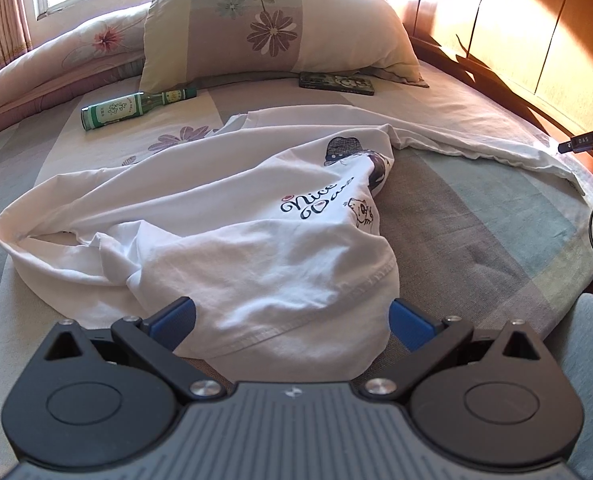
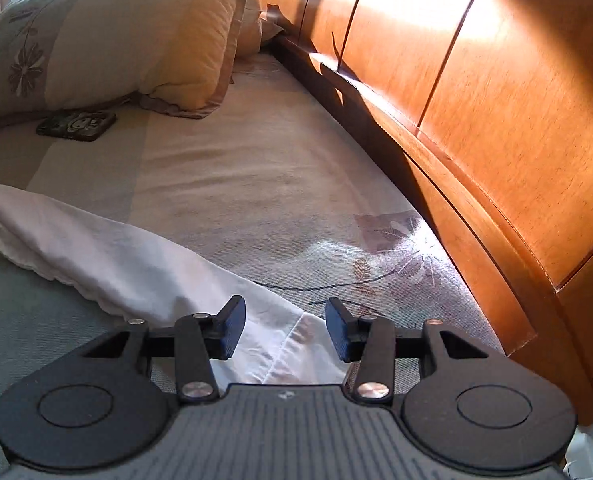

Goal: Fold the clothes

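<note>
the left gripper (image 1: 292,322) stands open over the shirt (image 1: 216,216), hem cloth between its pads but not pinched. the right gripper (image 2: 285,330) is open too, a shirt corner lying loose between its jaws. the shirt sprawls crumpled across the bed (image 1: 476,216). each should likely pinch one layer only and pull apart to flatten it, clear of the bottle (image 1: 136,108) beyond.

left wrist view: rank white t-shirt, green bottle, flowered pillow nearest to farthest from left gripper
From the left gripper:
1. white t-shirt, crumpled right ahead, hem between the open fingers.
2. green bottle, lying on its side, far left.
3. flowered pillow, farthest back, by the window.
</note>
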{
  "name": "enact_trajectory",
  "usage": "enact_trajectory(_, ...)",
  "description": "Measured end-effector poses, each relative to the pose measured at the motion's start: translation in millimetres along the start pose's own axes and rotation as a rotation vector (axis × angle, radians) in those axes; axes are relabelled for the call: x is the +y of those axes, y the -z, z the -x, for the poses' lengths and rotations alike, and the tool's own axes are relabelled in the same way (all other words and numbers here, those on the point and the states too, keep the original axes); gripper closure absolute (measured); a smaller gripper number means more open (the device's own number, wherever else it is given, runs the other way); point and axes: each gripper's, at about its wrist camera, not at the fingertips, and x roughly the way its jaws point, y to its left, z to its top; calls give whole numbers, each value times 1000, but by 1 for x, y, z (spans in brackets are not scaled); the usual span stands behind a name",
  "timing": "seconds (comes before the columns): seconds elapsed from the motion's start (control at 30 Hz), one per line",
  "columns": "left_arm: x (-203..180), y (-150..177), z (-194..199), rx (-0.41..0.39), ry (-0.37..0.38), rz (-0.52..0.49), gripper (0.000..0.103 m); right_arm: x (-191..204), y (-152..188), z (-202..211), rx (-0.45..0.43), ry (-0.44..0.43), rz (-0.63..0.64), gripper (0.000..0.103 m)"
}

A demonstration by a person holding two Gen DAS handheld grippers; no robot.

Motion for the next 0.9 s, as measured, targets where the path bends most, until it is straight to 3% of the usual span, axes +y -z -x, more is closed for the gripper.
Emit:
enact_trajectory(0.13,-6,-1,-8,28,-7,-19,1,-35,17,-32,57,-12,-148,53)
enact_trajectory(0.23,-11,-6,-15,35,-20,-36,1,-29,35,-29,28,-57,-140,53)
enact_trajectory(0.27,-14,-9,-17,34,-22,-43,1,-25,39,-27,15,-70,-126,61)
enact_trajectory(0.3,-17,-12,-19,33,-25,-49,1,-21,39,-25,9,-84,-105,89)
enact_trajectory(0.33,-20,-15,-20,31,-25,-57,1,-17,38,-24,3,-87,-86,96)
enact_trajectory(0.43,-28,-22,-22,20,-16,-79,1,-15,22,-26,-42,-30,-46,96)
enact_trajectory(0.7,-37,-30,-25,16,-36,-85,1,-45,-42,-55,-151,62,-157,97)
enact_trajectory(0.9,-34,-30,-22,9,-32,-78,1,-28,-59,-69,-143,115,-184,89)
